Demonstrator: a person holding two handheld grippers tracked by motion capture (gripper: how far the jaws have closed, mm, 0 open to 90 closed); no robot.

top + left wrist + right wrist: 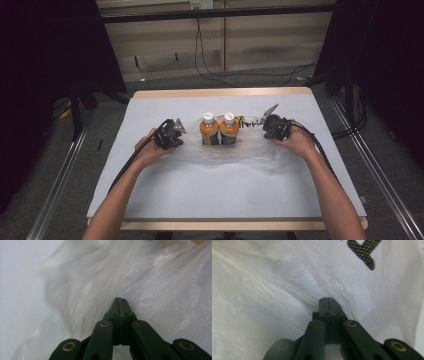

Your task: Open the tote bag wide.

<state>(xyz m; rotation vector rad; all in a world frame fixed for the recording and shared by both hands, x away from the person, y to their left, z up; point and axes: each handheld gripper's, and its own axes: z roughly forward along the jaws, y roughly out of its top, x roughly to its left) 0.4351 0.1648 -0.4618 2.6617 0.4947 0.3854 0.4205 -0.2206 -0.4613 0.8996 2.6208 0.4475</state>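
Note:
Two orange bottles with white caps (210, 131) (229, 130) stand side by side mid-table, inside a thin clear plastic bag (225, 151) that spreads around their bases. My left gripper (183, 132) is at the bag's left side and my right gripper (264, 132) at its right side, each held in a hand. In the left gripper view the jaws (119, 300) are pressed together with the bag's film (162, 290) gathered at their tips. The right gripper view shows the jaws (328, 299) shut on the film (262, 290) the same way, with a black printed mark (364, 250) farther off.
A white sheet (225, 195) covers the wooden table (220, 93). Behind the table, cables (210, 70) trail over the floor. Metal rails (60, 185) run along both sides, and dark curtains (45, 60) hang at left and right.

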